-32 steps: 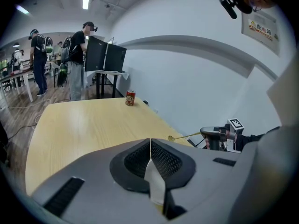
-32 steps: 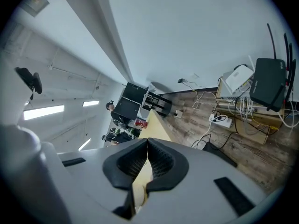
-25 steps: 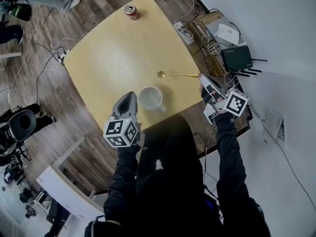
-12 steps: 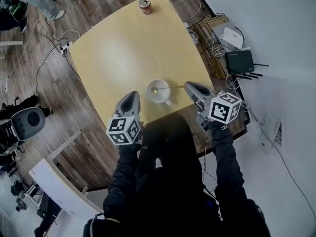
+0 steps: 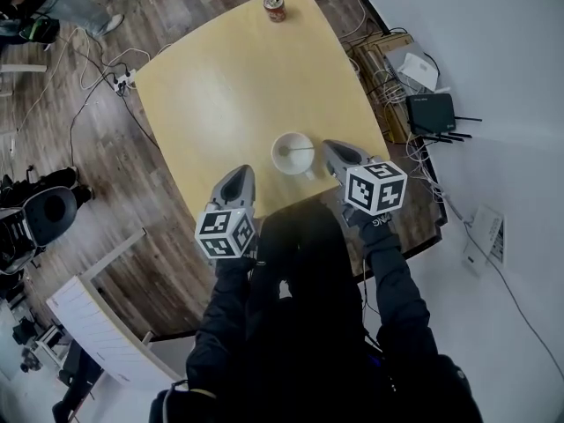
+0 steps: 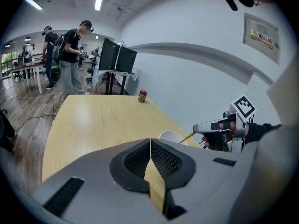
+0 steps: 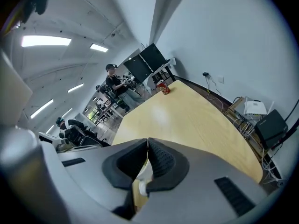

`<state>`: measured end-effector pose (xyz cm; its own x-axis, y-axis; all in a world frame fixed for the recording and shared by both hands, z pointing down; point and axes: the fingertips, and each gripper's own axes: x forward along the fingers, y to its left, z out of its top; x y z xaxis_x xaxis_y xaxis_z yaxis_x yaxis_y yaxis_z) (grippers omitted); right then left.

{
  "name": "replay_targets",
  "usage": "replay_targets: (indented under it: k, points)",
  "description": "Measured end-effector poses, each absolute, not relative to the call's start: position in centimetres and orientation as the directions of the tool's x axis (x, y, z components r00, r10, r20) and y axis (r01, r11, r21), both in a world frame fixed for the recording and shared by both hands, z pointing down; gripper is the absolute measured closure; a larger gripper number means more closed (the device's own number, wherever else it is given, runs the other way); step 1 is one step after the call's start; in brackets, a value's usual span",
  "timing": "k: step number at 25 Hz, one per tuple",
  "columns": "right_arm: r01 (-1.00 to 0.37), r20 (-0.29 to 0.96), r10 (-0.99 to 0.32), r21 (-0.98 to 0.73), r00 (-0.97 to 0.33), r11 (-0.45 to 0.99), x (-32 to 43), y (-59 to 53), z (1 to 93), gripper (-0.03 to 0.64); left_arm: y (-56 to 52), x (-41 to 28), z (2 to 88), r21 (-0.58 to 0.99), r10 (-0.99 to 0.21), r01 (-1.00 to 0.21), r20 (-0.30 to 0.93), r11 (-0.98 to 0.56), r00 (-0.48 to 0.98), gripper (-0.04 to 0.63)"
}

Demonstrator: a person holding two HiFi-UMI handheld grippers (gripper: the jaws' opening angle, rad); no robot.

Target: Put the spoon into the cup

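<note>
A white cup (image 5: 292, 154) stands near the front edge of the wooden table (image 5: 229, 86). My right gripper (image 5: 326, 146) is just right of it, shut on the end of a gold spoon (image 5: 300, 149). The spoon's handle slants across the rim and its bowl lies inside the cup. The left gripper view shows the gold handle (image 6: 187, 137) running from the right gripper (image 6: 197, 128) down to the cup (image 6: 170, 135). My left gripper (image 5: 239, 171) hangs to the left of the cup, shut and empty (image 6: 150, 141). Below the right gripper's (image 7: 145, 146) closed jaws, a bit of white cup (image 7: 139, 183) shows.
A red can (image 5: 275, 7) stands at the table's far edge. A black router (image 5: 427, 111), a white box and tangled cables lie on the floor to the right. An office chair (image 5: 48, 210) is at the left. People stand beyond the table (image 6: 72, 55).
My right gripper has carried the spoon leftwards from the table's right side to the cup, and the spoon's bowl is now inside it. The left gripper has shifted a little.
</note>
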<state>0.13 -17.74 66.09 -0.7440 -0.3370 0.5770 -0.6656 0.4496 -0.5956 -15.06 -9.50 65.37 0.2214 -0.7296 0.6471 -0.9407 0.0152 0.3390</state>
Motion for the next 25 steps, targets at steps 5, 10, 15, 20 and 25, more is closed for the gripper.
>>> replay_targets:
  k: [5,10,15,20,25]
  points:
    - [-0.669,0.552,-0.382,-0.646,-0.742,0.367,0.3,-17.9,66.2,0.545,-8.3,-15.7,64.2,0.355,-0.741,-0.935,0.630,0.009,0.232,0.559]
    - [-0.690,0.531,-0.467,-0.662,-0.707,0.293,2.3,-18.2,64.6,0.457,-7.5,-15.8,62.1,0.362,-0.761,-0.932,0.601,-0.010,0.242,0.560]
    - [-0.756,0.489,-0.604,-0.566,-0.629,0.329,4.4,-17.6,58.2,0.461,-7.8,-15.8,57.6,0.352,-0.801,-0.934,0.539,-0.066,0.260,0.559]
    - [-0.793,0.365,-0.720,-0.429,-0.590,0.433,3.0,-15.0,48.2,0.579,-8.6,-15.3,50.6,0.331,-0.843,-0.932,0.452,-0.145,0.292,0.560]
    - [-0.794,0.284,-0.744,-0.280,-0.605,0.539,-0.1,-12.0,40.1,0.595,-9.3,-13.7,43.7,0.303,-0.877,-0.927,0.352,-0.222,0.325,0.560]
